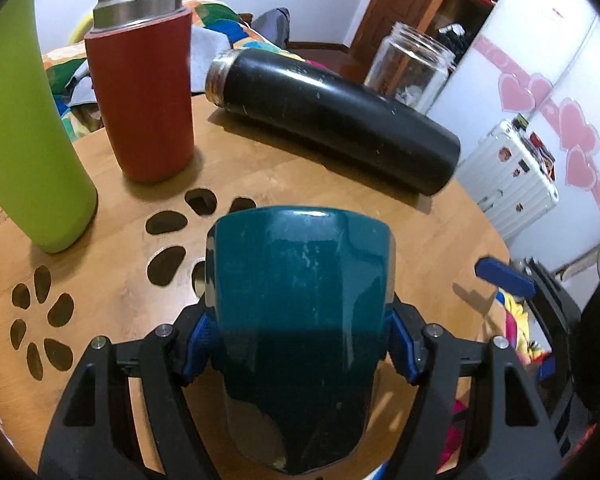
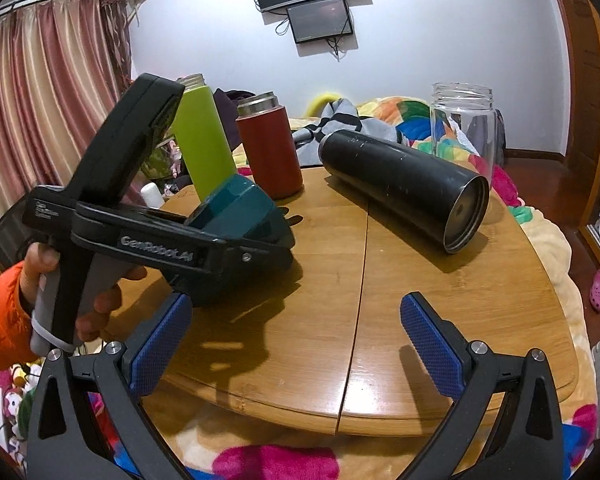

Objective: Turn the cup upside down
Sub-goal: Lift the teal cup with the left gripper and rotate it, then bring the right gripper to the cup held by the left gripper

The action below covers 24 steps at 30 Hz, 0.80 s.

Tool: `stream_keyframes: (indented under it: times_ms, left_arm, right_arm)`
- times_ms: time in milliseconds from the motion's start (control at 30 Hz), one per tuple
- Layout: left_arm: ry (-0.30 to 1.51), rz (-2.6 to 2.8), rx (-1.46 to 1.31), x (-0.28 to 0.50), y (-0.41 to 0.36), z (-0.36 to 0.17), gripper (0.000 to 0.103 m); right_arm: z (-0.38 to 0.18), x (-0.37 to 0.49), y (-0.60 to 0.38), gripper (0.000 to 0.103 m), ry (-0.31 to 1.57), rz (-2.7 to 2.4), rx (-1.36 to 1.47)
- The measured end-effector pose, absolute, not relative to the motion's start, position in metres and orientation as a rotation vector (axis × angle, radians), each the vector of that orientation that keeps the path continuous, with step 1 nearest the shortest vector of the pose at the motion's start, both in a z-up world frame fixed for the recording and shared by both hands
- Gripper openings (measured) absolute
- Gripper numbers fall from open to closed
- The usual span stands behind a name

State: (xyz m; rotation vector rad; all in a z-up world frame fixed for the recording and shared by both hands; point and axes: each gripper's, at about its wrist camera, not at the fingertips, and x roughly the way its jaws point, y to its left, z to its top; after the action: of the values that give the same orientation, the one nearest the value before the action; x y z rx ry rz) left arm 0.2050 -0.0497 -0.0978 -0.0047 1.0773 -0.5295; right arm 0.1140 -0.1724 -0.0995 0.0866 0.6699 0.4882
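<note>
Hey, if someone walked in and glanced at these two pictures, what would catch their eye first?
Probably the teal cup, clamped between the left tool and filling the near middle of the left wrist view, base pointing away. Next, the black flask lying on its side across the wooden table, with the red tumbler and green bottle standing upright behind. The right tool hangs open over the near edge.

Round wooden table, petal-shaped cutouts. Red tumbler upright; green bottle just beside it; black flask lying nearby.
</note>
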Motion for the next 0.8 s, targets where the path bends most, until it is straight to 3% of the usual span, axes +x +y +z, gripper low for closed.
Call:
stream_keyframes:
  times_ms: [433, 800]
  left_arm:
    - [1.068, -0.615, -0.015, 0.180, -0.040, -0.081, 0.072]
    - [0.864, -0.480, -0.068, 0.146, 0.020, -0.038, 0.076]
  right_arm:
    - [-0.084, 0.113, -0.156, 0.103, 0.622, 0.541, -0.121]
    - [-0.070, 0.147, -0.119, 0.103, 0.740, 0.737, -0.158]
